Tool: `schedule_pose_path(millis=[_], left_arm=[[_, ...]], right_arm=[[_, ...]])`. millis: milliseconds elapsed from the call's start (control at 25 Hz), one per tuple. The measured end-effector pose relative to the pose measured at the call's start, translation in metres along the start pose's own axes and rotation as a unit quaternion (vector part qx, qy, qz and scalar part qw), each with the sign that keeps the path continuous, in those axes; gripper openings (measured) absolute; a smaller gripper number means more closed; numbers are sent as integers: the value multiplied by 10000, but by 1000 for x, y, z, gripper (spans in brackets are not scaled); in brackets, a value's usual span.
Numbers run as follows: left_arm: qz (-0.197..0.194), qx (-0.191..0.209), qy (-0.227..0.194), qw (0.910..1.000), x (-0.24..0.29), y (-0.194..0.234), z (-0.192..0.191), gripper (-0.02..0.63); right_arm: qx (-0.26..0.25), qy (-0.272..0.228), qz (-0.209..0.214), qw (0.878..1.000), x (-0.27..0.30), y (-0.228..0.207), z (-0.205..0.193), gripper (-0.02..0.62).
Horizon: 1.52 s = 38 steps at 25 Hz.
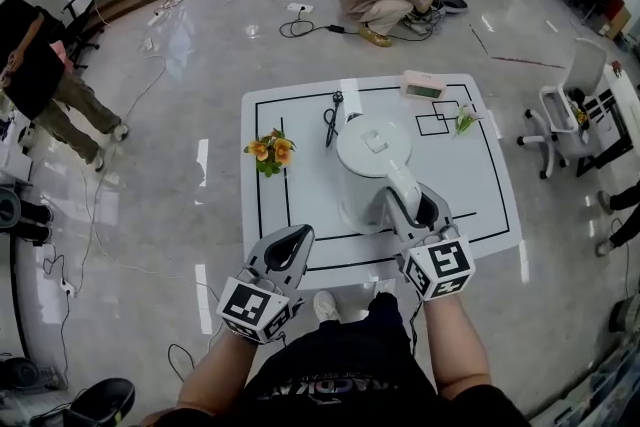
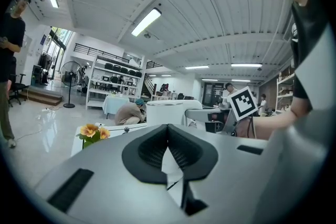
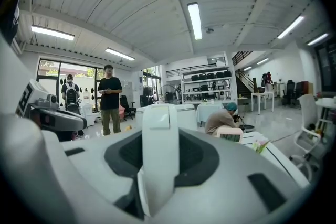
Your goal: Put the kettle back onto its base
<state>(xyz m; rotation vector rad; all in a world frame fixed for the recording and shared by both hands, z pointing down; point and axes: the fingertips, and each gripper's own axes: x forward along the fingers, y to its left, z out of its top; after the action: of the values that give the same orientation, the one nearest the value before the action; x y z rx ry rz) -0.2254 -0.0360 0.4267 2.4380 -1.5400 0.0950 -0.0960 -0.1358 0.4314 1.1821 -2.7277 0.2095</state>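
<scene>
Table (image 1: pixel 300 205): white top with black lines, below and ahead of both grippers. Only the head view shows its whole outline.
Kettle (image 1: pixel 372 150): white, round-lidded, directly ahead of the right gripper and ahead-right of the left one. The head view shows it from above over the middle of the table. No view shows its underside, so I cannot tell whether it rests on anything.
Right gripper (image 1: pixel 420 207): jaws part-way open and clamped on the kettle's handle (image 3: pixel 160 149). The right gripper view shows the white handle standing upright between the dark pads and filling the gap. From the head view the handle only seems to run into the jaws.
Right arm pose: forearm stretched forward, gripper pointing slightly below level at the kettle, marker cube nearest the person.
Left gripper (image 1: pixel 296 240): jaws fully together, holding nothing. Its own view shows the ribbed pads meeting. It hangs at the table's near edge, apart from the kettle.
Left arm pose: forearm forward, roughly parallel to the right, gripper tipped slightly down.
Flowers (image 1: pixel 270 152): orange, ahead-left of the left gripper.
Scissors (image 1: pixel 330 120): beyond the left gripper, just left of the kettle, clear only in the head view.
Pink device (image 1: pixel 423 86): beyond the kettle, at the table's far edge.
</scene>
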Motion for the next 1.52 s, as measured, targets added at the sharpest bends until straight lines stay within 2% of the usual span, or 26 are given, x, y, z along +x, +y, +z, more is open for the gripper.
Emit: schedule_pose_path(millis=[680, 1120, 1520], left_arm=[[-95, -83, 93, 9999, -3, -1, -13, 5], [-190, -139, 103, 9997, -1, -9, -19, 5], [-217, -185, 114, 9995, 0, -9, -24, 5]], right_arm=[[128, -260, 30, 9996, -9, 7, -7, 127], [-239, -412, 200, 9987, -13, 25, -10, 127], [-143, -559, 183, 9982, -28, 19, -13, 127]])
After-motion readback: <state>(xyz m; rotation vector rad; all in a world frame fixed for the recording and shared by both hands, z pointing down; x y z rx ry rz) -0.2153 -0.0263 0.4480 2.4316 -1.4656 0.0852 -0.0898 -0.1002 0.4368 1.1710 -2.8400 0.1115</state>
